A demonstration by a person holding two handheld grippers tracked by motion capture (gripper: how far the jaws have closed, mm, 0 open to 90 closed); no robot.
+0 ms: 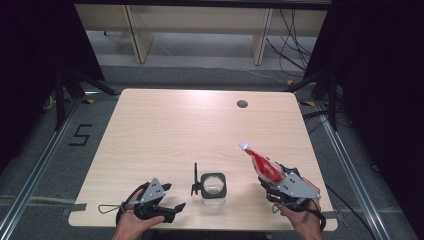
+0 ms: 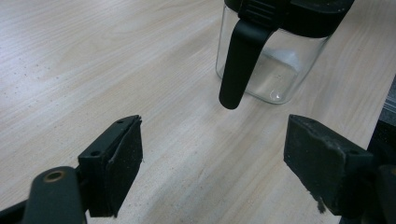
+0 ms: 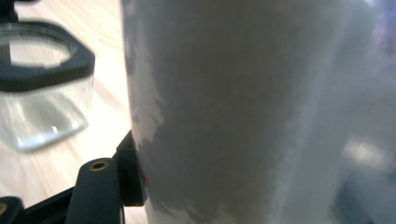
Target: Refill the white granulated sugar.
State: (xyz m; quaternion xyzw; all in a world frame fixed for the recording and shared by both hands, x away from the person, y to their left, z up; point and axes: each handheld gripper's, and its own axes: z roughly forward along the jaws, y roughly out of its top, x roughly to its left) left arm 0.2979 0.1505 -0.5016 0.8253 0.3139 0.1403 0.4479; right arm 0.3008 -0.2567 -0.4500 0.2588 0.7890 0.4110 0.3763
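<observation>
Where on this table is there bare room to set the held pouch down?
The whole far half of the light wooden table is bare, from the clear glass jar with the black rim up to the round cable hole. The near edge is crowded: left tool, jar, and right tool holding the red-and-white pouch.

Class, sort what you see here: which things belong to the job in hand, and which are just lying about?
In the job:
red pouch, held by the right hand-held gripper
glass jar
left hand-held gripper, open, facing the jar

Lying about:
table
floor cables

Clear glass jar [image 1: 213,192] (matt black plastic rim), pale smooth wood table [image 1: 165,130].
</observation>
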